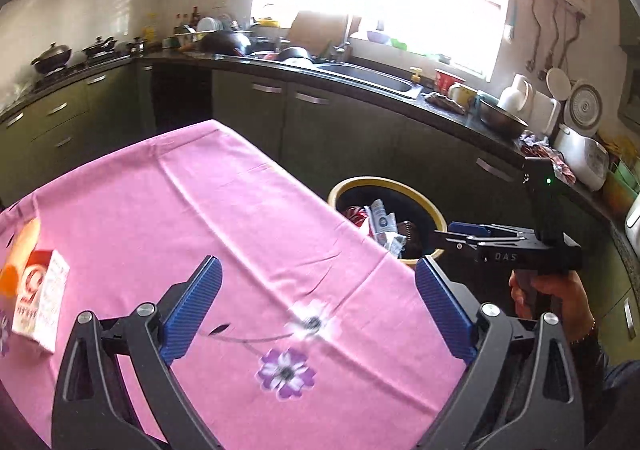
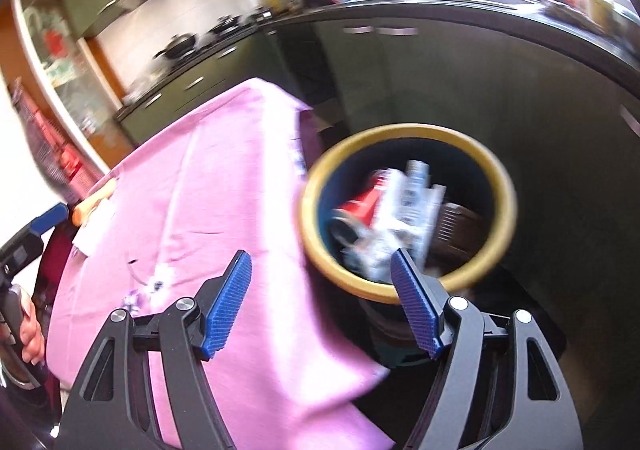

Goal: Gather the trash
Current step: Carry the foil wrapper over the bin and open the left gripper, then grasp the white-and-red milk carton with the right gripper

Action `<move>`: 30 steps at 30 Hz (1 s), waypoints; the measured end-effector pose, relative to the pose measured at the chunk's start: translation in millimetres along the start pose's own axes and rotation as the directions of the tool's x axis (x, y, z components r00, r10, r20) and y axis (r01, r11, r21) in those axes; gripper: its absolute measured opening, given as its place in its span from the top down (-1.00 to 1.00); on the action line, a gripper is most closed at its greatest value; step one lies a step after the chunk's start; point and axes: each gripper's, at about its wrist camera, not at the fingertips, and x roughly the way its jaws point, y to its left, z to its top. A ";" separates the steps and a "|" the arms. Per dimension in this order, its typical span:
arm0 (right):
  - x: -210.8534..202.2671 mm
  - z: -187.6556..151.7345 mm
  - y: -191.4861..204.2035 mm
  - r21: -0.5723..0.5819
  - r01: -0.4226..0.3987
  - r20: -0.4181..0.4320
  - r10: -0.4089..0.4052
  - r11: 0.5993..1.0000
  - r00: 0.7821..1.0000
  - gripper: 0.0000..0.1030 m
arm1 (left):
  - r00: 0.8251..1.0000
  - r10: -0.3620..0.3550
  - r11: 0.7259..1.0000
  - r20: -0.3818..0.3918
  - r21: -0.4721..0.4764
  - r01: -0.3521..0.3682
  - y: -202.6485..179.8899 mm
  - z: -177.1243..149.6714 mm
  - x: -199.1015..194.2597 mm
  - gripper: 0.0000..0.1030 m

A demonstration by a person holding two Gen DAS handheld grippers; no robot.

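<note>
Left wrist view shows both tools, left and right, wide open and empty, while the carton at the table's left edge looks light and crushable, best pinched across its flat faces.

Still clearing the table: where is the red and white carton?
In the left wrist view, the carton lies on the pink tablecloth near its left edge.

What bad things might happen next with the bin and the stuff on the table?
1. The bin stands right beside the table edge; a swinging right gripper might knock it.
2. Its trash is piled high, so more could spill out.
3. The box lies near the cloth's edge; the open left gripper might push it off.
</note>
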 end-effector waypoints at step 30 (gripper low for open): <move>175.8 -29.1 433.6 -0.255 -0.333 -0.181 0.294 0.908 0.939 -0.55 | 0.903 0.414 0.847 0.119 -0.413 -0.334 175.4 -127.3 -207.3 -0.80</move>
